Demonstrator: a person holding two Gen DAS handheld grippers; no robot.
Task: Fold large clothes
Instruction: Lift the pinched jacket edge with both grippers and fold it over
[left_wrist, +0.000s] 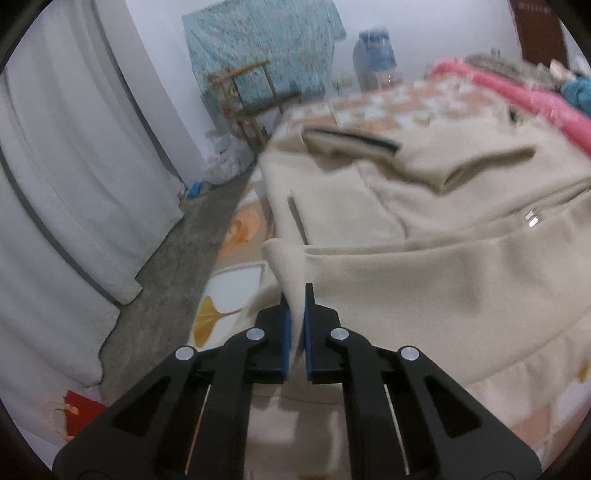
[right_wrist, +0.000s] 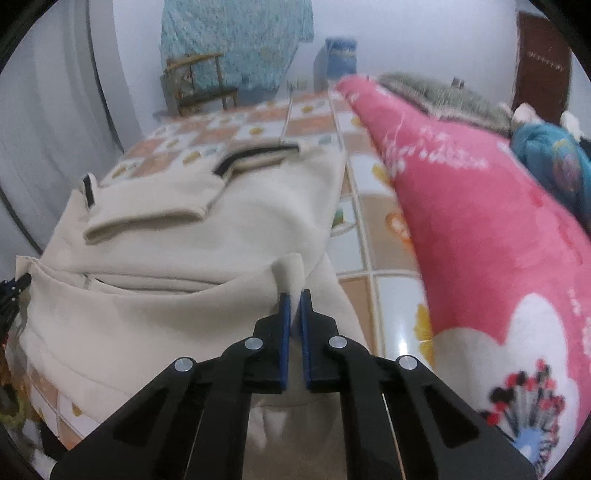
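Left wrist view: a fold of the cream jacket (left_wrist: 424, 266) is pinched between the clenched blue pads of the left gripper (left_wrist: 297, 295), the rest spread ahead on the checked bedsheet (left_wrist: 388, 107). Another fold (right_wrist: 291, 273) is clamped by the right gripper (right_wrist: 294, 299); a pink blanket (right_wrist: 480, 240) is seen to its right.

The left gripper (left_wrist: 298, 295) points forward and downward over the near left corner of the bed, its two black fingers with blue pads (left_wrist: 286, 332) drawn almost together and clamped on a raised fold of the cream jacket (left_wrist: 424, 266). The pinched cloth stands up between the tips. The right gripper (right_wrist: 294, 297) is angled down likewise, nearer the bed's middle, blue pads (right_wrist: 283, 332) closed on another upright fold of the same jacket. Both linkages are folded inward, silver pivot pins showing. At the left edge of the right wrist view, part of the other gripper's black frame shows.
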